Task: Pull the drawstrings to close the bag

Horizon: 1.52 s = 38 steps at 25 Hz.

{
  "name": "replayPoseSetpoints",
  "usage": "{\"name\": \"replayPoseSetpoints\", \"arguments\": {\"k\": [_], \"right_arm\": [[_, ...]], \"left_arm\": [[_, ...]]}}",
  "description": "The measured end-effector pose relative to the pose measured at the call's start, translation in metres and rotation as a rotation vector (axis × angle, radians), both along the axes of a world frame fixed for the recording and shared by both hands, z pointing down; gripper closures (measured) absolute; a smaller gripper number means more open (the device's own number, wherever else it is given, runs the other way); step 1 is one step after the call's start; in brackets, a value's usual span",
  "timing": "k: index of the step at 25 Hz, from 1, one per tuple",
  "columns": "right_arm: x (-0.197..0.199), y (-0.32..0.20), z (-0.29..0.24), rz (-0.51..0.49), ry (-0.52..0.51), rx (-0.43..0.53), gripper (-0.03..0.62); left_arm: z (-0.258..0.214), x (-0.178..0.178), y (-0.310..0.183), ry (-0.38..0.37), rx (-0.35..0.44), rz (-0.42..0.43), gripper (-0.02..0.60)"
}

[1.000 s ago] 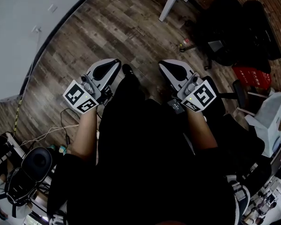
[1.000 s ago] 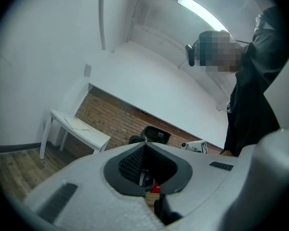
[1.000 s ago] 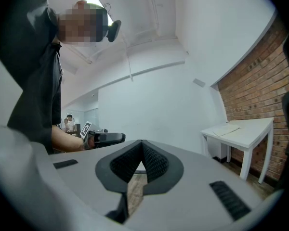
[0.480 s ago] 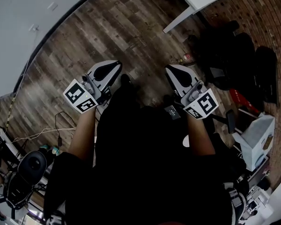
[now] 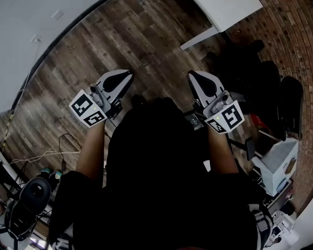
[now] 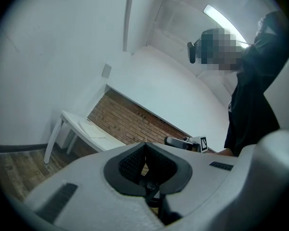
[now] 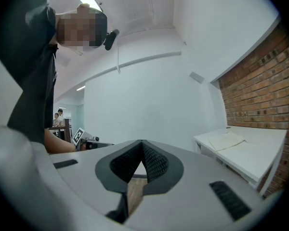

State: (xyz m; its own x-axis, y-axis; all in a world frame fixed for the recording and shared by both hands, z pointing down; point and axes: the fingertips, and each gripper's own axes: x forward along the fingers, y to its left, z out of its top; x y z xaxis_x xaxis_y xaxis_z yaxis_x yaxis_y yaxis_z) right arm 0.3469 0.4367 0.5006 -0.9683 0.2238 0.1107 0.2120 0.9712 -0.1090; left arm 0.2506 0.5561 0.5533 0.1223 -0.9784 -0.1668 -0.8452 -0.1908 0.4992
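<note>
A pale flat cloth bag (image 7: 226,139) lies on the white table (image 7: 260,158) by the brick wall; the left gripper view also shows this bag (image 6: 93,129) on the table (image 6: 72,120). In the head view only a bare corner of the table (image 5: 224,1) shows at the top right. My left gripper (image 5: 126,77) and right gripper (image 5: 194,77) are held level in front of the person's dark torso, above the wooden floor, well short of the table. Both are shut with nothing between the jaws, as seen close up on the left gripper (image 6: 144,146) and the right gripper (image 7: 142,143).
Black bags and chairs (image 5: 261,82) crowd the floor along the brick wall (image 5: 297,30) at the right. A white box (image 5: 275,165) stands at the lower right. Cables and gear (image 5: 36,160) lie at the lower left. A white wall (image 5: 26,20) curves along the upper left.
The person has walked on toward the table: more of its top shows at the upper right, and the black bags have slid down the right side. Both grippers stay shut and empty.
</note>
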Motion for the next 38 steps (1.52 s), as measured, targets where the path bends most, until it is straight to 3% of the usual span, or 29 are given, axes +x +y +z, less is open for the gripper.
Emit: {"name": "replayPoseSetpoints", "arguments": {"k": [11, 14, 18, 28, 38], "right_arm": [[-0.07, -0.101, 0.0, 0.015, -0.057, -0.029, 0.588], [-0.103, -0.136, 0.005, 0.015, -0.071, -0.051, 0.588], [-0.142, -0.19, -0.012, 0.003, -0.114, -0.008, 0.588], [-0.183, -0.333, -0.019, 0.004, -0.126, -0.048, 0.588], [-0.221, -0.388, -0.024, -0.004, -0.215, -0.121, 0.587]], "left_arm": [[0.0, -0.057, -0.077, -0.022, -0.041, -0.024, 0.565], [0.003, -0.082, -0.102, -0.029, -0.073, -0.035, 0.565], [0.005, -0.123, -0.152, -0.03, -0.106, -0.036, 0.565], [-0.038, -0.175, -0.296, -0.147, -0.123, 0.01, 0.565], [-0.044, -0.247, -0.378, -0.226, -0.135, 0.075, 0.565]]}}
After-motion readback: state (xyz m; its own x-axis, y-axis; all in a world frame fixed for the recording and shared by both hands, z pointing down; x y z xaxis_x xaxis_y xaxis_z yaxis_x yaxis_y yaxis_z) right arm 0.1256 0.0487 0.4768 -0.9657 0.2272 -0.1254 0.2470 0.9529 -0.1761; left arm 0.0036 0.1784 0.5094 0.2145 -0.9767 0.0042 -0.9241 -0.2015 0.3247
